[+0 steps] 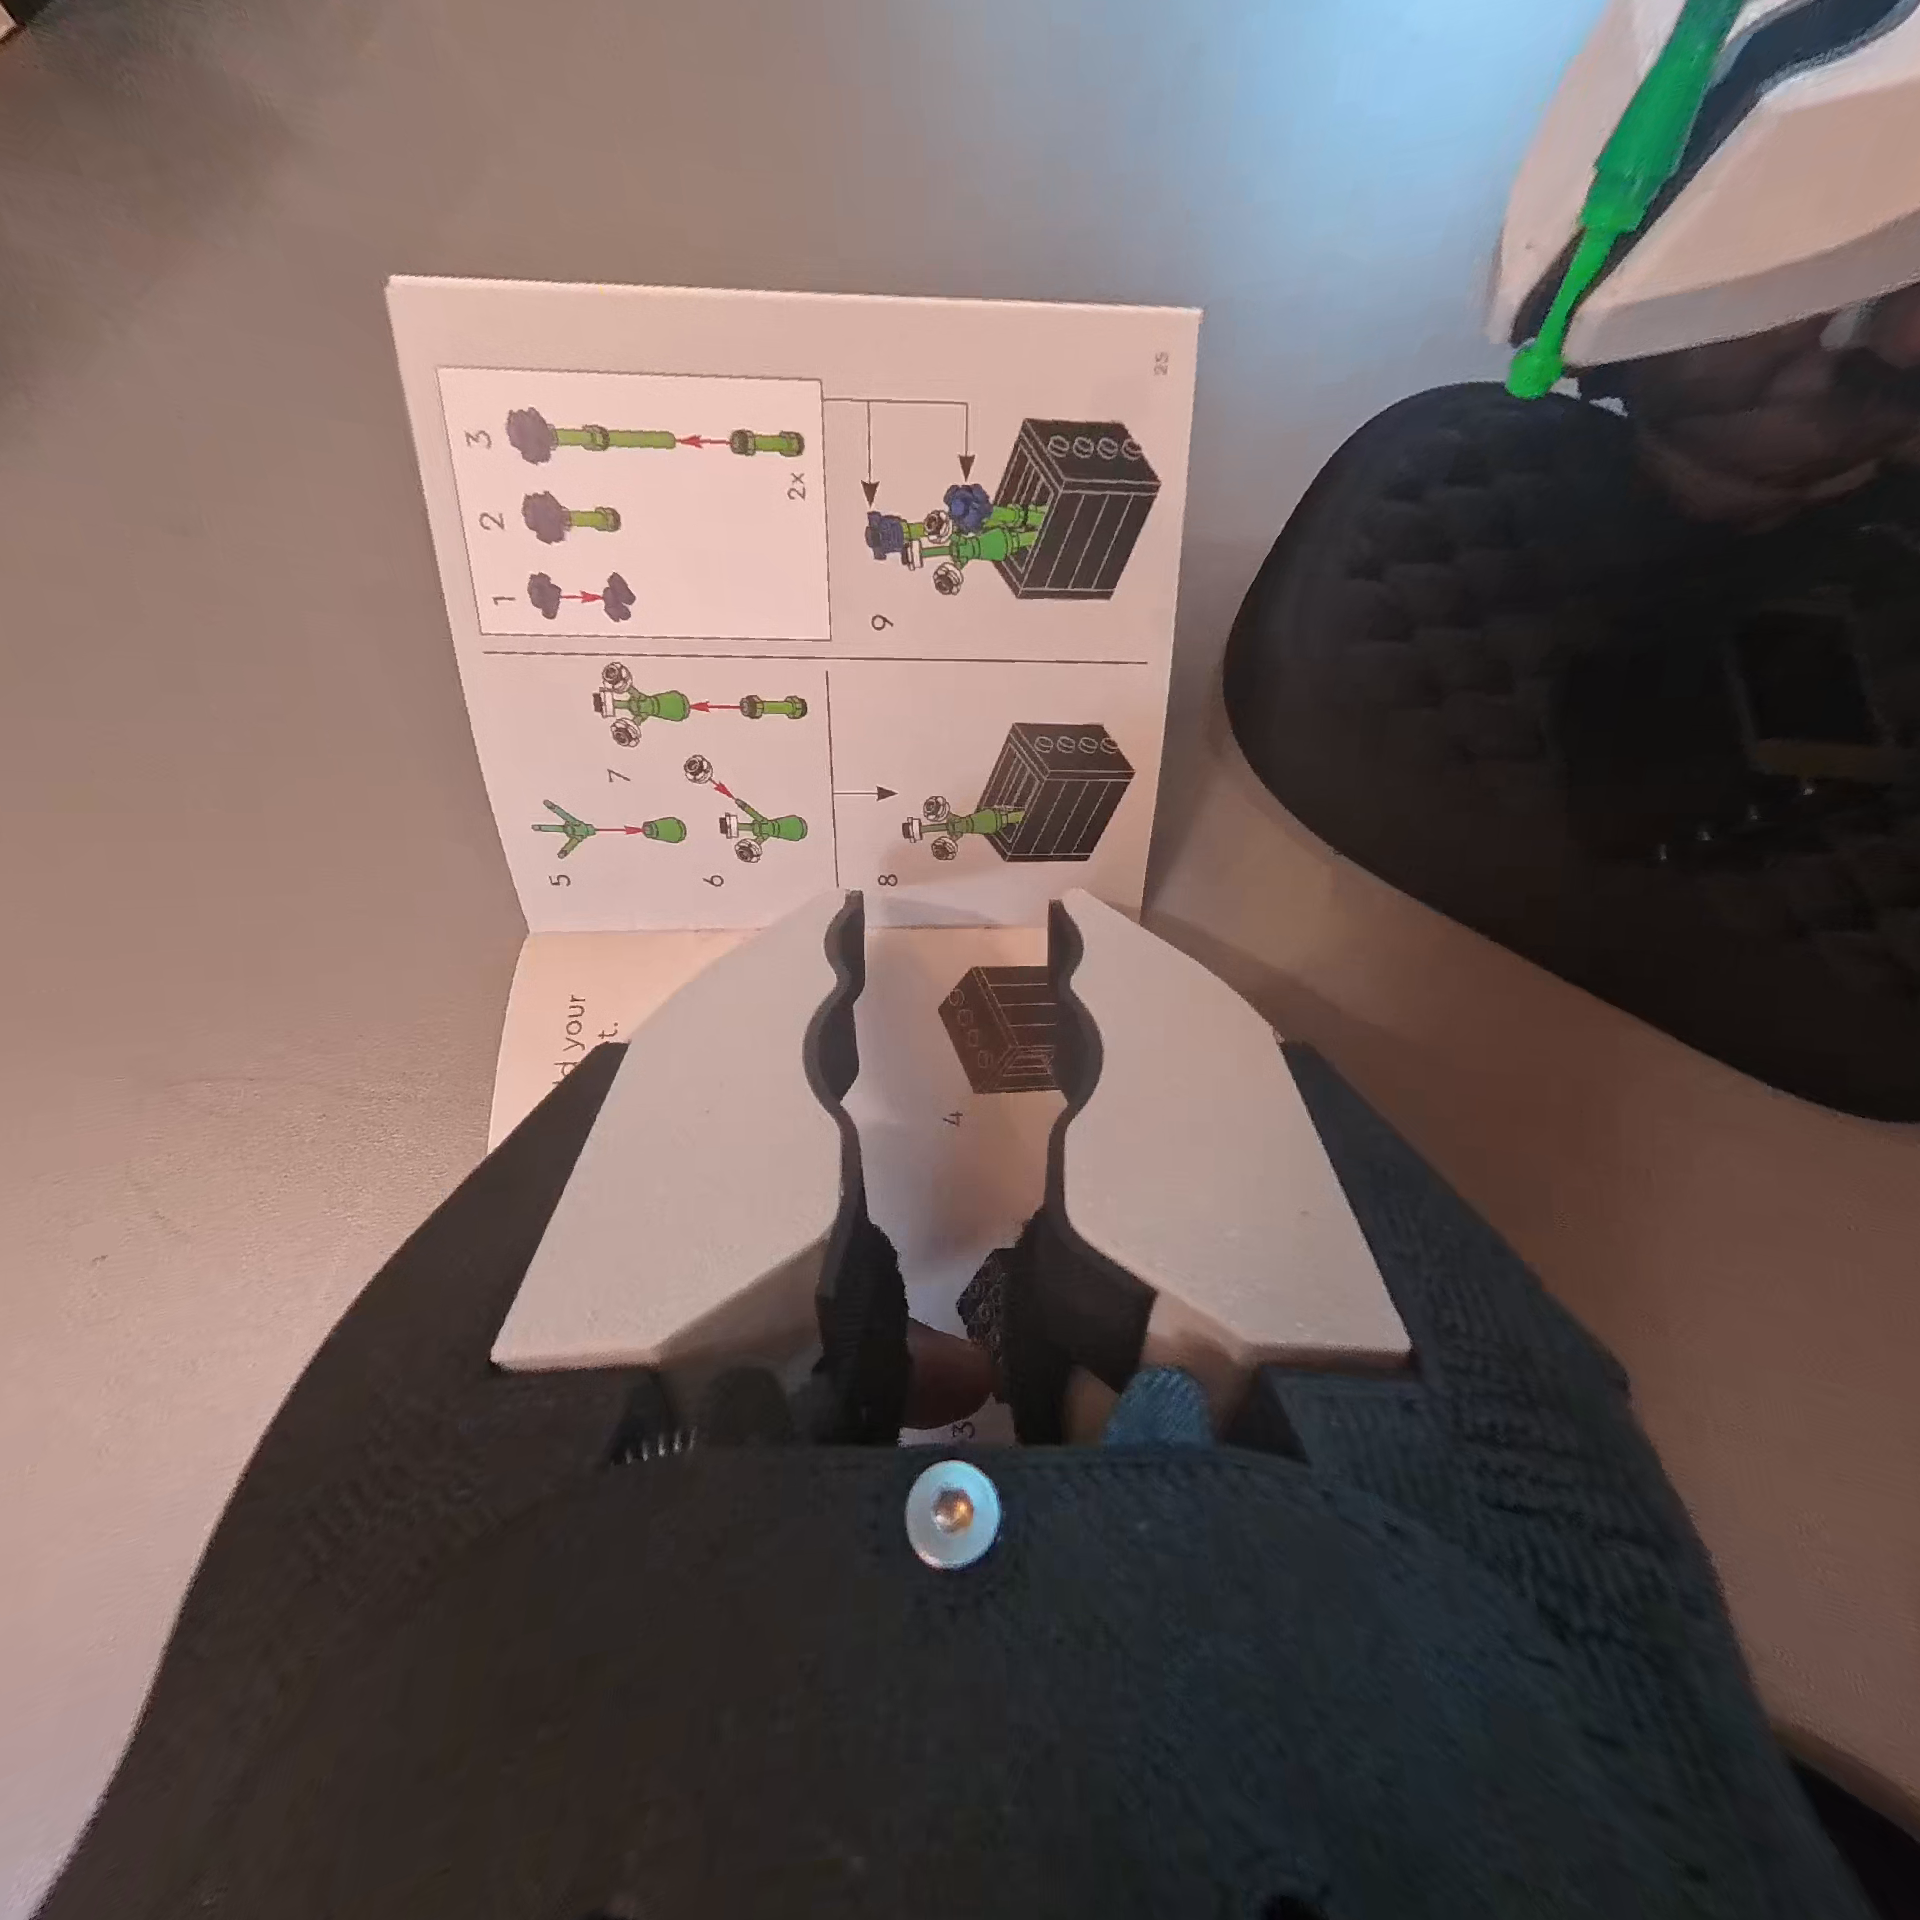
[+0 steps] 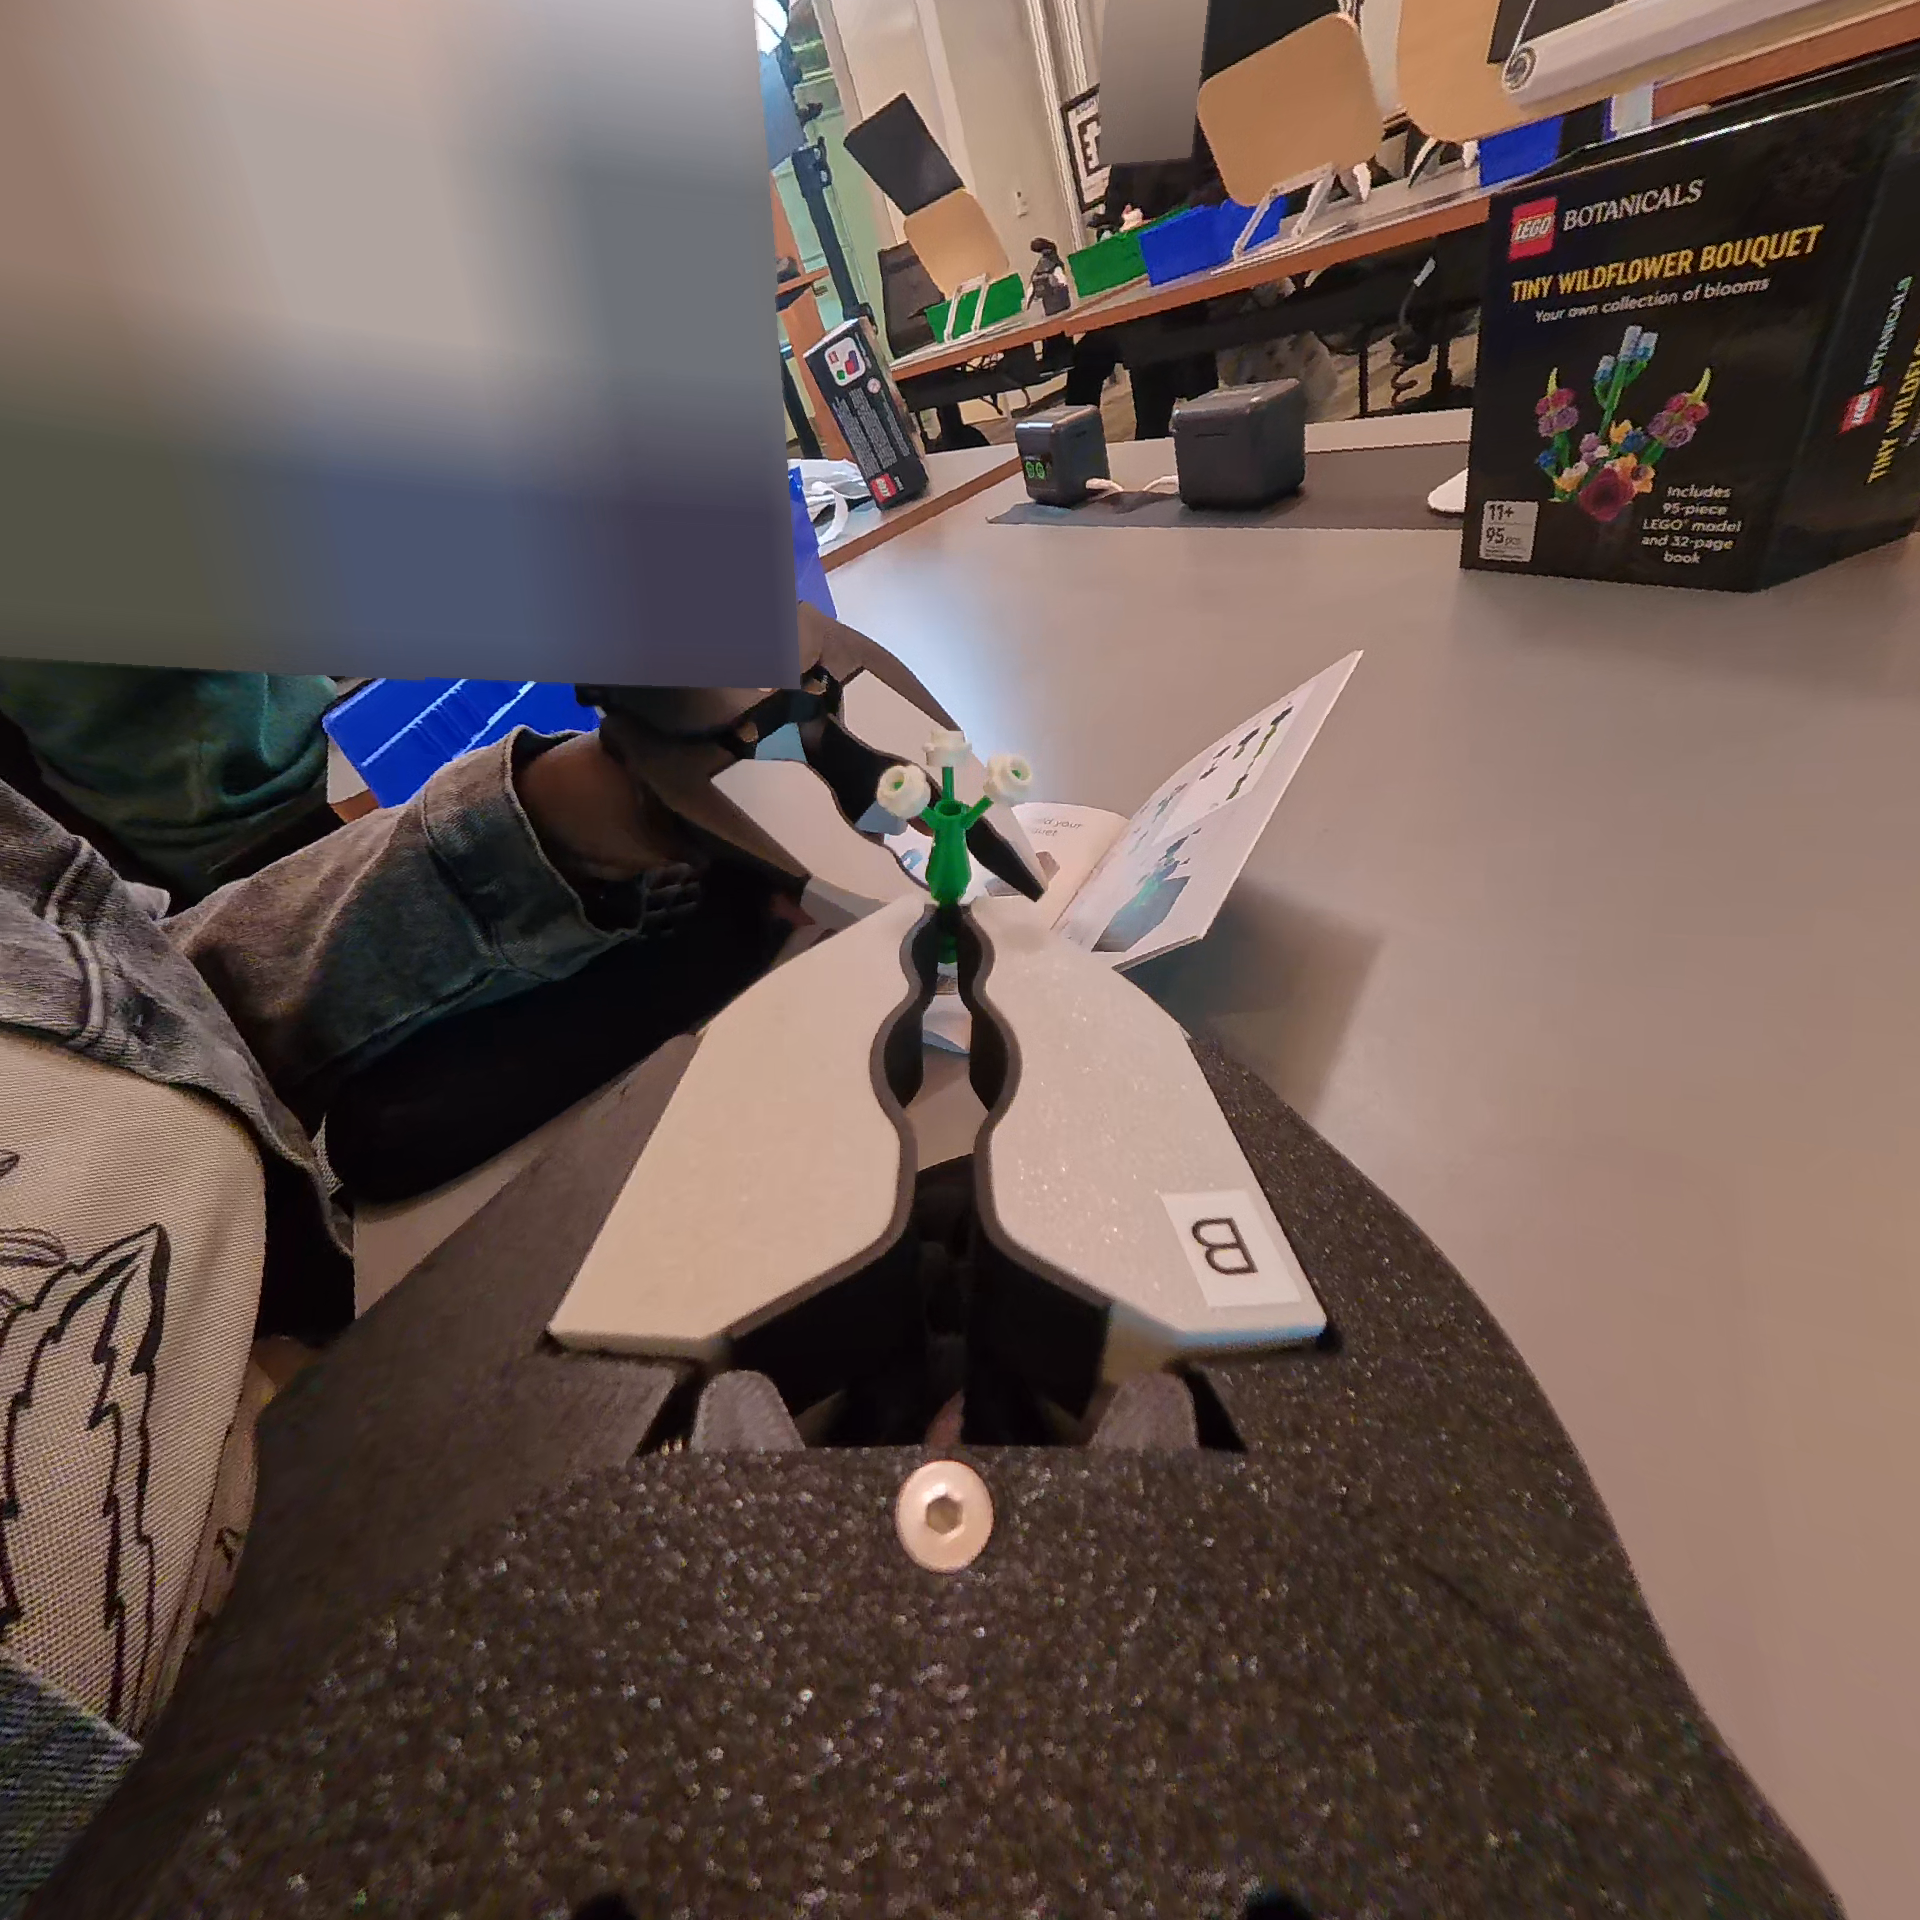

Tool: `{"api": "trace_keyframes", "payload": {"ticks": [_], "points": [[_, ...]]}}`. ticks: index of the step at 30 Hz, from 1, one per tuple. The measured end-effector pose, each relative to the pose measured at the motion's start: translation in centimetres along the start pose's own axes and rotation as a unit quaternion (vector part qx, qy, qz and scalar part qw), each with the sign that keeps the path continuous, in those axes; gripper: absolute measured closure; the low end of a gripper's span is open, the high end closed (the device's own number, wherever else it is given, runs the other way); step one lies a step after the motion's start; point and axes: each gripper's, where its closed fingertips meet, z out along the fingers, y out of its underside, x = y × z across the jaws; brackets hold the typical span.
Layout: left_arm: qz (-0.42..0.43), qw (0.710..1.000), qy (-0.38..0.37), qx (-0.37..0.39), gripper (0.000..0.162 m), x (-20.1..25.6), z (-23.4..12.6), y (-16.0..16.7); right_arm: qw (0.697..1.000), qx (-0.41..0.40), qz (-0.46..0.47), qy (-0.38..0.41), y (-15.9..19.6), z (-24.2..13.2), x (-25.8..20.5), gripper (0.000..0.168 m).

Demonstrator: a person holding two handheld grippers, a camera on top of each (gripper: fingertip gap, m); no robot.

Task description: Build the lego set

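Note:
The open instruction booklet point(image 1: 810, 603) lies on the grey table point(image 1: 208, 831), its far page raised. My left gripper point(image 1: 956, 914) hovers over the booklet's near page, open and empty. My right gripper point(image 2: 945, 914) is shut on a green stem with three white flowers point(image 2: 948, 842), held upright above the table. In the left wrist view the green stem point(image 1: 1631, 187) shows at the top right between the right gripper's white fingers point(image 1: 1766, 229). In the right wrist view the left gripper's fingers point(image 2: 862, 764) reach over the booklet point(image 2: 1195, 831) just behind the flower stem.
The black set box point(image 2: 1683, 364) stands at the far right of the table point(image 2: 1558, 935). Two small dark devices point(image 2: 1236, 442) sit on a mat at the back. A person's denim sleeve point(image 2: 468, 914) lies at the left. The right gripper's black body point(image 1: 1558, 727) fills the right of the left wrist view. About 10 cm separates my left fingertips from my right.

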Motion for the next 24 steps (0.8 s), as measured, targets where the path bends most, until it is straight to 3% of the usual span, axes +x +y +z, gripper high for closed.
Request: {"api": "trace_keyframes", "payload": {"ticks": [24], "points": [[0.014,1.000,0.004,0.000,0.128,0.16,-0.08,0.06,1.000,-0.002,0.000,0.000,0.07,0.08,0.04,0.165]]}}
